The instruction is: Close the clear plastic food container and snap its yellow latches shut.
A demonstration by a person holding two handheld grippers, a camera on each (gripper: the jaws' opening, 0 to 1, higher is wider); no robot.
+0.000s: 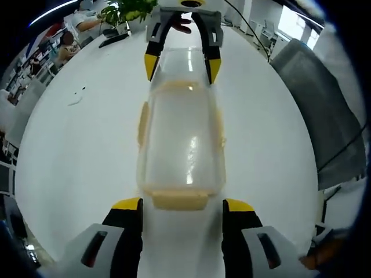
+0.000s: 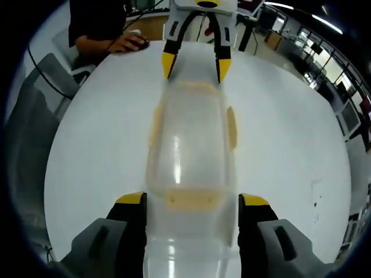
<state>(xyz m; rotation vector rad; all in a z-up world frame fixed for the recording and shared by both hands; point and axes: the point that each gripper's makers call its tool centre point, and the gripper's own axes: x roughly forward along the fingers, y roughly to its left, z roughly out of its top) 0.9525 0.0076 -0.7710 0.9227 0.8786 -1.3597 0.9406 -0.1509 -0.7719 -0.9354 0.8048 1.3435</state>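
Observation:
The clear plastic container point(image 1: 182, 139) lies lengthwise on the white table point(image 1: 75, 145), lid on top, with pale yellow latches at its ends point(image 1: 179, 200) and sides point(image 1: 142, 123). My left gripper point(image 1: 182, 204) is open, its yellow tips flanking the near end latch without closing on it. At the far end, my right gripper point(image 1: 182, 66) holds the clear end that sticks out past the yellow rim. In the right gripper view the container point(image 2: 191, 139) runs down between my right gripper's point(image 2: 193, 200) jaws, clear plastic filling the gap. The left gripper point(image 2: 196, 63) stands at the far end.
A grey chair point(image 1: 324, 116) stands at the table's right edge, another chair point(image 2: 40, 98) on the other side. A person's hand point(image 2: 124, 41) rests on the table near a potted plant point(image 1: 124, 10). Bare white tabletop surrounds the container.

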